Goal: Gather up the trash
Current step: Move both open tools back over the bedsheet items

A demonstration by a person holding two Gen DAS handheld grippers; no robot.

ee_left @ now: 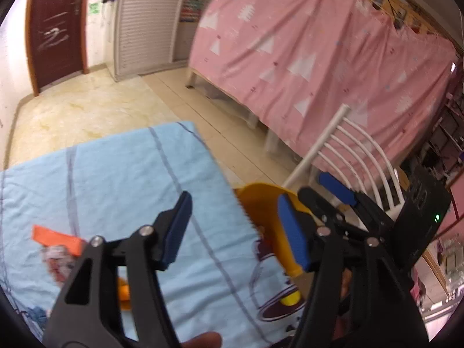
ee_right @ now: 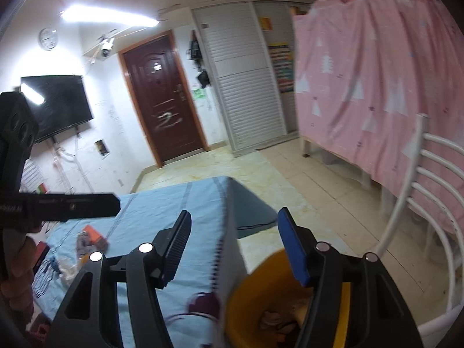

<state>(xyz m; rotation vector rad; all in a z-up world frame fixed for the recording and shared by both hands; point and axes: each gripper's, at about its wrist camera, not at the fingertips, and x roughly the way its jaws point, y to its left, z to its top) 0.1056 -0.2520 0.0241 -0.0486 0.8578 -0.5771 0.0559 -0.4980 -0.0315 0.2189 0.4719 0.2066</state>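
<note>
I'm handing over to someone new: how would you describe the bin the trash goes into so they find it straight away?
Start at the table covered with the light blue cloth. Just off its near right edge, between the table and the white slatted chair, stands the yellow bin on the tiled floor. It is the only yellow open-topped container there, and crumpled scraps already lie inside it.

Table [ee_right: 179, 203] in front of me, wrapper [ee_left: 58, 239] on its left part. Bin [ee_right: 261, 290] just beside table's right edge, scraps [ee_right: 278, 322] in it. Chair [ee_right: 420, 203] right of bin, draped bed [ee_right: 377, 87] behind chair, door [ee_right: 162, 98] far back.
</note>
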